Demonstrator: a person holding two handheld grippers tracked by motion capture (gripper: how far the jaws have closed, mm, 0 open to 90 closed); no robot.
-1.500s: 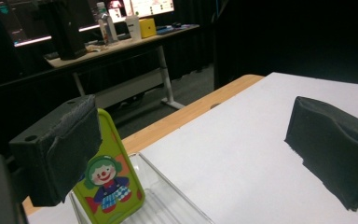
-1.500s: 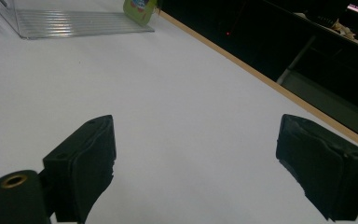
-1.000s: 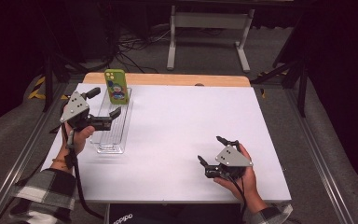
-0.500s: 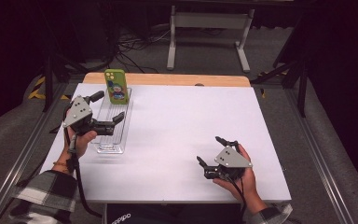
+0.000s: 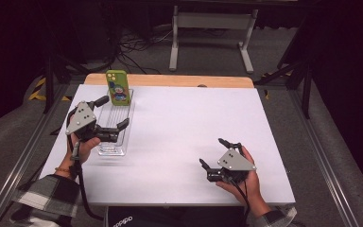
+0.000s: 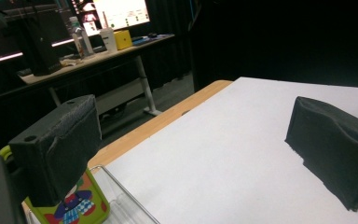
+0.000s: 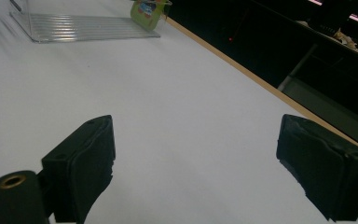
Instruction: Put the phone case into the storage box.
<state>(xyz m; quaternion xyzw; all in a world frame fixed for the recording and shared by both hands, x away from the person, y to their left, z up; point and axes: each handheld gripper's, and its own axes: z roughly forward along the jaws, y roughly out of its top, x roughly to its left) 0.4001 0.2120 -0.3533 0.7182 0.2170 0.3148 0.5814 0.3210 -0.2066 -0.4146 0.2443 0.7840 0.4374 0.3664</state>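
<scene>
A phone in a green case with a cartoon figure stands upright at the far end of a clear ribbed plastic rack on the left of the white table. My left gripper hovers over the rack, open and holding nothing. In the left gripper view its jaws stand wide apart, with the phone and the rack's edge low at left. My right gripper rests open near the front right. In the right gripper view the rack and phone lie far off.
A wooden strip runs along the table's far edge. Beyond it stand a metal desk frame and cables on the floor. A desk with a monitor and bottles sits in the dark background.
The left gripper has drifted slightly toward the person over the rack, still open. The right gripper has not moved.
</scene>
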